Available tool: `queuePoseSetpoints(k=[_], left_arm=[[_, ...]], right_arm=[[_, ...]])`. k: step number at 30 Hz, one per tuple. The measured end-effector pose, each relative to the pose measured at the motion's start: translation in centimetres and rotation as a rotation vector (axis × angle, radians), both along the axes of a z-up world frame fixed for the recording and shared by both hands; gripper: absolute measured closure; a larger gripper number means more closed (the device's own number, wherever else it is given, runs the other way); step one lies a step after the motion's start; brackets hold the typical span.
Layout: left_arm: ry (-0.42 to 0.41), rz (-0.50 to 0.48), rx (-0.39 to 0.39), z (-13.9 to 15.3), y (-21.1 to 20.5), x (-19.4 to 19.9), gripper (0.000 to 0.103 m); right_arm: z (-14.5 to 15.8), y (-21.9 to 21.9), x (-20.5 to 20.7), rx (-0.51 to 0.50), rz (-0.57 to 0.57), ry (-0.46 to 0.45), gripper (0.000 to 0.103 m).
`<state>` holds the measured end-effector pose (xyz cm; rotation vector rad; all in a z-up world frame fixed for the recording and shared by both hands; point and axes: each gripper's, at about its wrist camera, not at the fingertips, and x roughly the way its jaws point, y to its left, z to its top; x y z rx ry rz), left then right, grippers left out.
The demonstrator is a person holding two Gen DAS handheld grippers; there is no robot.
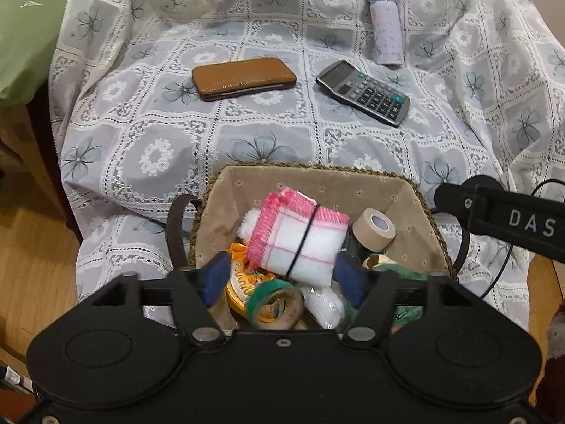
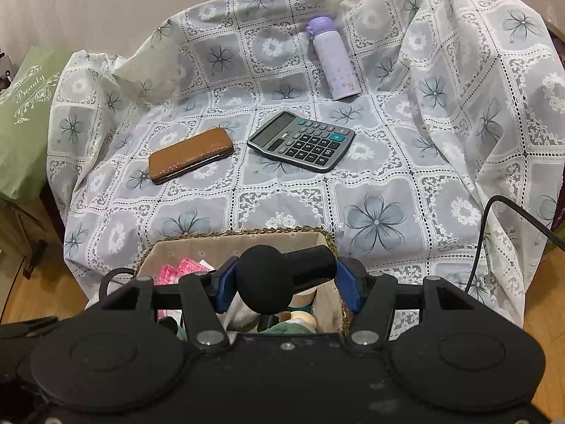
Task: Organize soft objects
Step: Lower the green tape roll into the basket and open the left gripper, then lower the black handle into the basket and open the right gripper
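Towel bundle, pink-edged white cloth w/ black band [image 1: 300, 236], is lying in the woven fabric-lined basket [image 1: 226, 190] betw. the left gripper [image 1: 282, 275] pads, jaws spread and not pressing it, while the right gripper [image 2: 287, 282] is clamping a black rounded handle [image 2: 282, 277] over the basket on the lace-covered surface [image 1: 247, 134].

Wood floor [image 1: 31, 247], plain beige wall [image 2: 106, 7], lace floral cloth [image 2: 406, 183] over furniture.

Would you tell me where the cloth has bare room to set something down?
Free: the cloth between basket and calculator, and right of the calculator. The strip between wallet and calculator is narrow. The basket is crowded, with towel and tapes.
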<state>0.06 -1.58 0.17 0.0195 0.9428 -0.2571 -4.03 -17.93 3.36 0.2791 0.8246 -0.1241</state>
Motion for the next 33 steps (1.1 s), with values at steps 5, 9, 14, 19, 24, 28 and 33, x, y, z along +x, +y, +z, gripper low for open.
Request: queuePoseSetpoints(k=[5, 9, 14, 19, 24, 28, 33], left_arm=[[-0.019, 0.006, 0.022, 0.2, -0.3, -0.2, 0.038], [-0.039, 0.01, 0.061, 0.4, -0.5, -0.5, 0.032], [-0.064, 0.021, 0.094, 0.6, -0.3, -0.9, 0.024], [-0.056, 0.041, 0.115, 0.4, 0.0, -0.8, 0.024], [-0.043, 0.052, 0.158, 0.2, -0.1, -0.7, 0.024], [-0.048, 0.036, 0.143, 0.3, -0.1, -0.8, 0.024], [-0.05, 0.034, 0.142, 0.4, -0.1, -0.8, 0.023]], right_arm=[[-0.5, -0.3, 0.1, 0.012, -0.006, 0.013, 0.046], [-0.7, -0.6, 0.2, 0.028, -0.012, 0.021, 0.046], [-0.9, -0.4, 0.7, 0.029, 0.0, 0.028, 0.046], [-1.2, -0.1, 1.3, 0.032, 0.013, 0.043, 0.045], [-1.1, 0.0, 1.5, 0.025, 0.017, 0.027, 0.045], [-0.8, -0.1, 1.8, 0.022, 0.015, 0.009, 0.037], [-0.4, -0.3, 1.7, 0.022, 0.008, -0.005, 0.033]])
